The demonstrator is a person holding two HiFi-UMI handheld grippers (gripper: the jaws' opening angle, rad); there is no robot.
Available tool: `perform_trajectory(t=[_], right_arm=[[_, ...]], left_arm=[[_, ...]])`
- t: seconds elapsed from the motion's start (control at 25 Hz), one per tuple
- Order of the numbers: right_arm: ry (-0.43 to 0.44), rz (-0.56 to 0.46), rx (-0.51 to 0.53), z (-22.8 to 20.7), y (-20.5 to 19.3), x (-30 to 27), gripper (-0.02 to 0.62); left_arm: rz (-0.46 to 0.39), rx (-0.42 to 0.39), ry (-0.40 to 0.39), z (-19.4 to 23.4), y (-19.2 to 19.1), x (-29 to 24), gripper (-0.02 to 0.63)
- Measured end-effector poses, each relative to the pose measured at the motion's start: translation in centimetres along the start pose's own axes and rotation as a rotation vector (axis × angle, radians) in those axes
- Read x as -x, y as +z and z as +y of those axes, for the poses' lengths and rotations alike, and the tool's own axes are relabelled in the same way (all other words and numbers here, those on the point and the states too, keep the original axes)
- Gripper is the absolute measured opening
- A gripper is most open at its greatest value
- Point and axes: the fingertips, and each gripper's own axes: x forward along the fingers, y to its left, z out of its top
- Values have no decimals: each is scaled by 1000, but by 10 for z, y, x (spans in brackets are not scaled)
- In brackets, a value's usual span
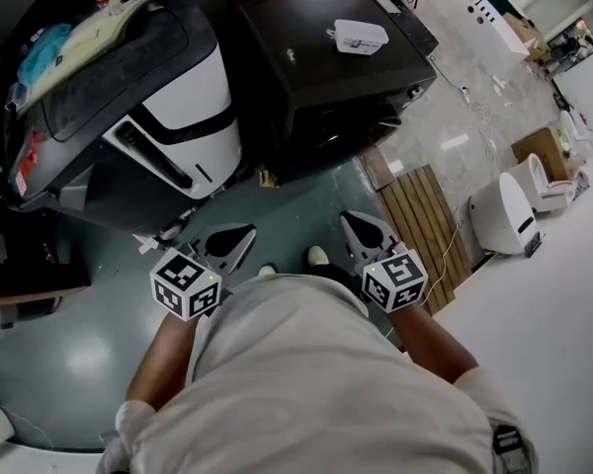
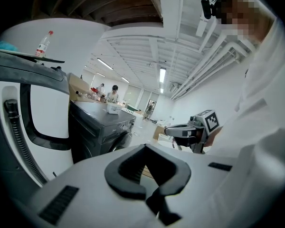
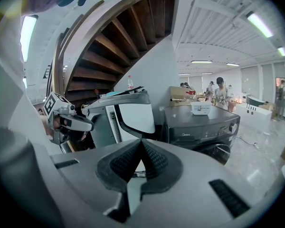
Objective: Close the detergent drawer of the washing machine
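Pale shirt cloth fills the foot of the head view, with the left gripper and right gripper just before it, each clenched on nothing. Below them a glossy grey-green floor meets a slatted wooden mat and pale tiles. Well ahead stands the dark washing machine, its front facing the person and its control band running level; whether the detergent drawer there stands out cannot be told.
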Motion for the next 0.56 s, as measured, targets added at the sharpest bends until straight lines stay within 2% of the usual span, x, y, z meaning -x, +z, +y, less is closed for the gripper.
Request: perform_trajectory(t=[0.56], right_arm=[[-3, -3, 28, -10, 4, -7, 5]], left_arm=[[6, 0, 13, 3, -1, -6, -5]])
